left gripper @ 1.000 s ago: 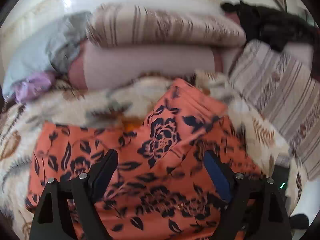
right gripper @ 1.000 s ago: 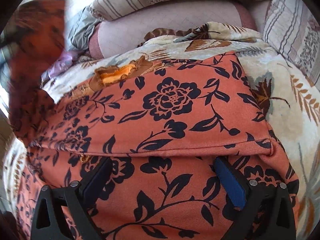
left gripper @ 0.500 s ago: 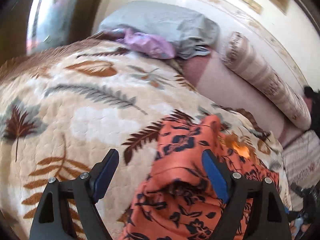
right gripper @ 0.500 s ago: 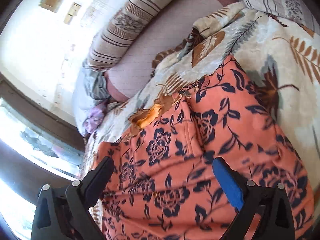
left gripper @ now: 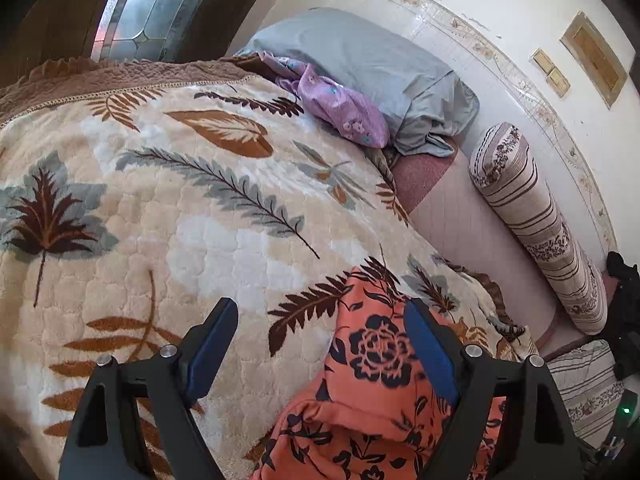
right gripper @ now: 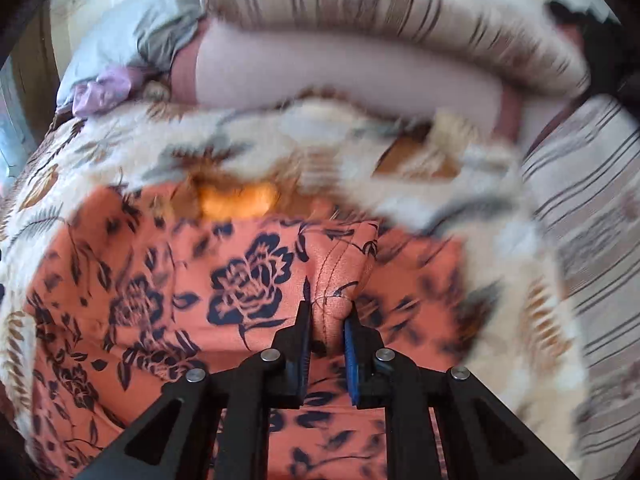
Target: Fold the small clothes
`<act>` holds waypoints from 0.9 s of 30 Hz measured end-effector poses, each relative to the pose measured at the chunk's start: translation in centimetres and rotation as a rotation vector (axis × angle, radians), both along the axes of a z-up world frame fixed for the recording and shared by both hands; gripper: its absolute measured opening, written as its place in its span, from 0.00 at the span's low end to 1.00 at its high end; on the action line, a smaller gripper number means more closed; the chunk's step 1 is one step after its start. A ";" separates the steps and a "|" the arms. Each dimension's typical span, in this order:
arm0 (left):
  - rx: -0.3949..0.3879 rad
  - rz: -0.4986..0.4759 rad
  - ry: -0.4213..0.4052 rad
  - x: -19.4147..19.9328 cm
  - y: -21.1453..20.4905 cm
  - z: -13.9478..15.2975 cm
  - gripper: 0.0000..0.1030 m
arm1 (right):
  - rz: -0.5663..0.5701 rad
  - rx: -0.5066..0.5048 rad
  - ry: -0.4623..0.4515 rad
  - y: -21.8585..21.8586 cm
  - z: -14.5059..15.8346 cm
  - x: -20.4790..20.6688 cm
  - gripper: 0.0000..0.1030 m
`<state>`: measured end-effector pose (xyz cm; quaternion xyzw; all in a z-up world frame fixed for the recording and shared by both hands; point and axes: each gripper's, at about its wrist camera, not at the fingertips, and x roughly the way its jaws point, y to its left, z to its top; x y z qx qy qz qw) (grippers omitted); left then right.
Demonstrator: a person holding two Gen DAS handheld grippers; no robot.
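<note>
An orange garment with dark blue flowers (left gripper: 372,352) lies on a leaf-patterned blanket (left gripper: 160,220). In the left wrist view my left gripper (left gripper: 320,306) stands open over the garment's left end. The cloth lies below and beside its right finger (left gripper: 428,344), and no pad presses on it. In the right wrist view, which is blurred, the jaws of my right gripper (right gripper: 328,308) are closing, and a raised fold of the garment (right gripper: 248,280) with a stitched seam is pinched between the pads.
A grey pillow (left gripper: 360,60) and a purple flowered cloth (left gripper: 344,112) lie at the blanket's far end. A striped bolster (left gripper: 532,224) runs along the tiled wall. A striped cushion (right gripper: 592,240) sits at the right, and a dark object (left gripper: 624,292) beyond it.
My right gripper has gone from wide open to pinching a fold of the garment and has risen. My left gripper swung off the garment's middle to its left end and rolled.
</note>
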<state>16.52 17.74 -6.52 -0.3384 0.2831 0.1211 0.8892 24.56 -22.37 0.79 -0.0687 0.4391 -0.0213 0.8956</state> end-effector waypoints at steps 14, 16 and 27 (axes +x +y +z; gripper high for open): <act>0.312 -0.217 0.179 3.6 -7.1 -2.2 0.83 | -0.162 0.535 -0.003 -9.9 -2.2 -0.8 0.71; 0.327 -0.254 0.280 4.7 -7.4 -3.9 0.83 | -0.117 0.670 -0.005 -9.2 -1.8 0.9 0.76; 0.269 -0.284 0.409 6.0 -7.4 -6.4 0.83 | -0.124 0.820 0.134 -7.9 -7.3 3.8 0.73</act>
